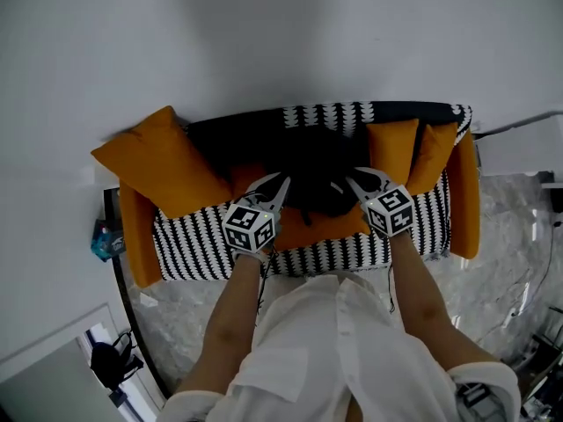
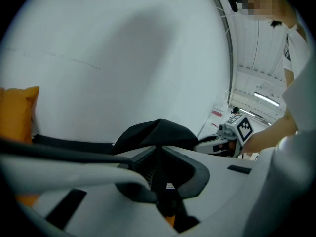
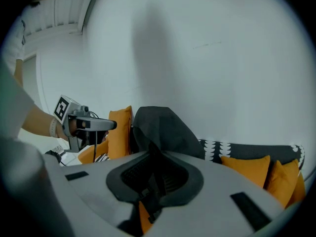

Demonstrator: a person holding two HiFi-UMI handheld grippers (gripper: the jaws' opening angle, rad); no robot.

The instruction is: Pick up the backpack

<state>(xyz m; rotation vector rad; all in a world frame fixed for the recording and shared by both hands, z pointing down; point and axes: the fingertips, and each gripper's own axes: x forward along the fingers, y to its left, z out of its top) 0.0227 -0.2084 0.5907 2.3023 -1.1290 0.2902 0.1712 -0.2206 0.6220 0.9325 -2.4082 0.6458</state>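
A black backpack [image 1: 317, 178] lies in the middle of a black-and-white patterned sofa [image 1: 198, 249]. My left gripper [image 1: 280, 183] is at the bag's left side, and my right gripper [image 1: 354, 177] is at its right side. In the left gripper view the jaws [image 2: 159, 149] are shut on a fold of the backpack's black fabric [image 2: 158, 131]. In the right gripper view the jaws [image 3: 152, 154] are closed on a black strap, with the bag's body [image 3: 165, 127] bulging up just beyond them. Each gripper view also shows the other gripper off to the side.
Orange cushions sit on both sides of the bag: a large one [image 1: 163, 161] at the left and two [image 1: 393, 148] at the right. A white wall stands right behind the sofa. Marble floor [image 1: 501, 236] lies in front, and a small blue item [image 1: 104, 238] sits by the sofa's left arm.
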